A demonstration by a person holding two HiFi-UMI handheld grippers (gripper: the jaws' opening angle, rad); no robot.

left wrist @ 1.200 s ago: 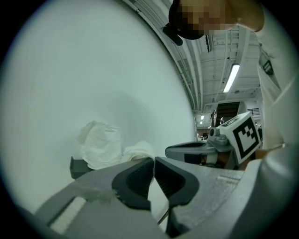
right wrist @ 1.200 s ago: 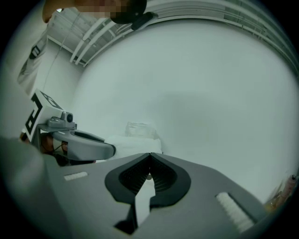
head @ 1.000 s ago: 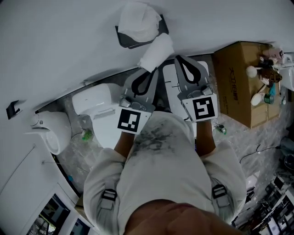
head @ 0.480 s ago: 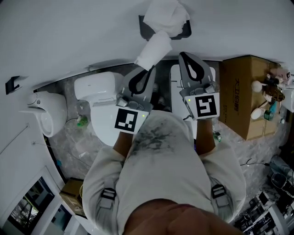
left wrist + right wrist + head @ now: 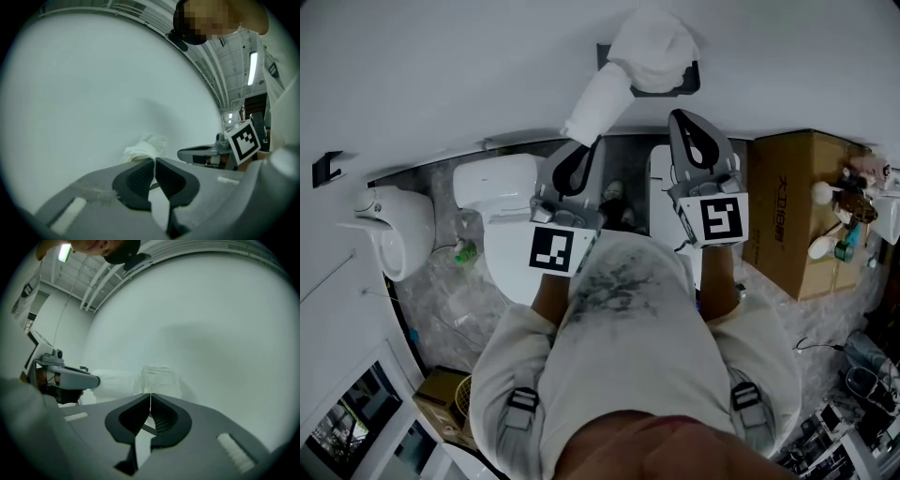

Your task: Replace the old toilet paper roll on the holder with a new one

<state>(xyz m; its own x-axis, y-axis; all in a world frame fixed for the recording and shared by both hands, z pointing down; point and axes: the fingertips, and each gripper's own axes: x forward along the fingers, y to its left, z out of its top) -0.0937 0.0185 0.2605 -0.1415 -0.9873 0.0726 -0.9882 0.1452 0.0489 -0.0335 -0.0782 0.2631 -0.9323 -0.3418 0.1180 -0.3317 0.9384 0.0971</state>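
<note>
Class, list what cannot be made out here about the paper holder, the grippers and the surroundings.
- Holder, head view: bunched toilet paper covers it, so its spindle is hidden.
- Left gripper, head view: the paper strip overlaps its tips; the left gripper view shows a white sliver pinched.
- Things on the cardboard box, head view: too small to name.
- Floor underfoot, head view: the person's torso blocks it.

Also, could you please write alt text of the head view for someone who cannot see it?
Seen from above, the left gripper pinches the loose paper tail hanging from the toilet paper roll on its dark wall holder. The right gripper, shut and empty, sits just beneath that holder. A toilet stands lower left, a cardboard box at the right.
</note>
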